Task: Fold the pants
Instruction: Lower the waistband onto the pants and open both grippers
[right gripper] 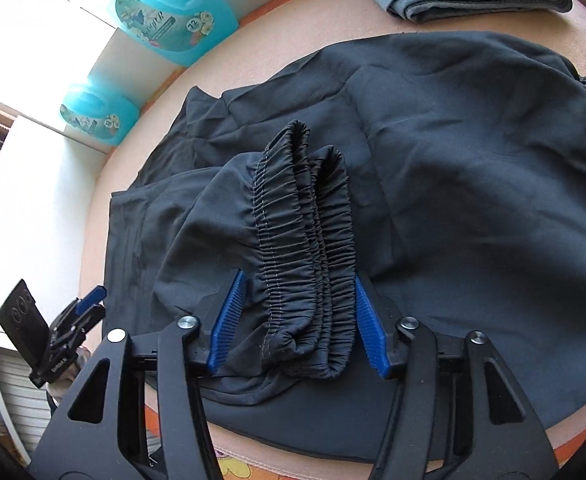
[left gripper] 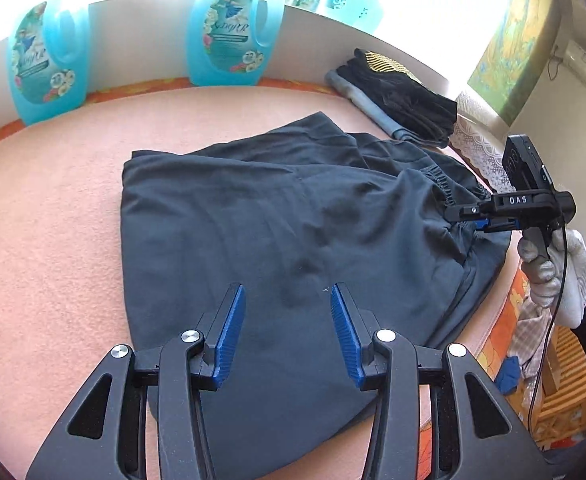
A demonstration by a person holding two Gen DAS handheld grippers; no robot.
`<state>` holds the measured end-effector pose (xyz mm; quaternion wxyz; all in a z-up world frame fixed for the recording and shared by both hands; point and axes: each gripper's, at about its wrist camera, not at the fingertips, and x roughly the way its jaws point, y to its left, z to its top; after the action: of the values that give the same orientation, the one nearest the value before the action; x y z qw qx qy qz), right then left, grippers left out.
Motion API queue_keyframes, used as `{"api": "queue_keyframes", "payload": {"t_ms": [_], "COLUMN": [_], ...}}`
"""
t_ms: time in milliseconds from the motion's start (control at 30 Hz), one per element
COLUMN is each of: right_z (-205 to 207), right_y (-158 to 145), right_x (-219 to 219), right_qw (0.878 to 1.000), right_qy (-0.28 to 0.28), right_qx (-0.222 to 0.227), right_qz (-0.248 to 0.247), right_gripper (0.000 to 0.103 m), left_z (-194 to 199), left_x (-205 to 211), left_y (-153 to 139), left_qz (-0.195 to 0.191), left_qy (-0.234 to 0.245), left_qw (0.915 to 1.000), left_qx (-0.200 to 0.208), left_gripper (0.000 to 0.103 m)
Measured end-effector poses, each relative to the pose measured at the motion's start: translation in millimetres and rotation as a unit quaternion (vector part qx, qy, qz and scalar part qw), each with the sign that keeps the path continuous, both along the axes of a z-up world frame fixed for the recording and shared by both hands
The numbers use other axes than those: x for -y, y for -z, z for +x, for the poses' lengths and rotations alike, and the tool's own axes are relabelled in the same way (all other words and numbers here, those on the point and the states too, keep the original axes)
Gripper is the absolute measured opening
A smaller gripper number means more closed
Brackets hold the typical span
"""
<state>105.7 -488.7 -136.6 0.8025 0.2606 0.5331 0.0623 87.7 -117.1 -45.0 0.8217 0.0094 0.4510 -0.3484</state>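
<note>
Dark navy pants [left gripper: 253, 220] lie folded over on the pink tabletop [left gripper: 45, 240]. My left gripper [left gripper: 287, 292] hovers open above their near part, with nothing between its blue pads. My right gripper [right gripper: 299, 280] is shut on the bunched elastic waistband [right gripper: 305, 240], and the gathered fabric fills the gap between both pads. In the left wrist view the right gripper [left gripper: 459, 216] pinches the waistband at the pants' right end, held by a gloved hand [left gripper: 553, 272]. The left gripper [right gripper: 93, 300] shows at the lower left of the right wrist view, beside the pants [right gripper: 473, 160].
Two blue detergent bottles [left gripper: 47, 64] [left gripper: 233, 36] stand along the white back wall. A stack of folded dark and grey clothes [left gripper: 397, 96] lies at the far right, beside a lace cloth [left gripper: 481, 148]. The table edge drops at the right, above a wooden crate [left gripper: 565, 392].
</note>
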Motion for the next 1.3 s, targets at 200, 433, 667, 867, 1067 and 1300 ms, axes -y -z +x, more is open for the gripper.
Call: {"api": "queue_keyframes", "payload": {"t_ms": [200, 433, 667, 867, 1067, 1300], "right_z": [-14.1, -19.0, -32.1, -47.1, -60.4, -63.6], "right_y": [-9.8, -41.2, -59.3, -75.7, -88.3, -77.5], "right_x": [1.6, -8.8, 9.6, 37.6, 72.2, 101.9], "right_qw": [0.999, 0.997, 0.996, 0.993, 0.987, 0.985], "right_qy": [0.019, 0.01, 0.031, 0.053, 0.088, 0.11], "right_qx": [0.034, 0.069, 0.071, 0.075, 0.073, 0.053], "right_qz": [0.017, -0.018, -0.042, -0.079, -0.108, -0.125], "right_gripper": [0.018, 0.015, 0.015, 0.015, 0.015, 0.015], "left_z": [11.2, 18.0, 12.5, 10.2, 11.0, 4.6], "left_x": [-21.0, -39.1, -30.9, -19.7, -2.0, 22.2], "left_y": [-0.4, 7.2, 17.3, 12.3, 9.3, 13.6], "left_qz": [-0.008, 0.006, 0.036, 0.031, 0.035, 0.041], "left_qy": [-0.031, -0.048, -0.014, -0.002, 0.015, 0.043], "left_qw": [0.9995, 0.9988, 0.9992, 0.9993, 0.9989, 0.9979], "left_qx": [0.005, 0.009, 0.011, 0.02, 0.027, 0.026], "left_gripper": [0.043, 0.043, 0.043, 0.043, 0.043, 0.043]}}
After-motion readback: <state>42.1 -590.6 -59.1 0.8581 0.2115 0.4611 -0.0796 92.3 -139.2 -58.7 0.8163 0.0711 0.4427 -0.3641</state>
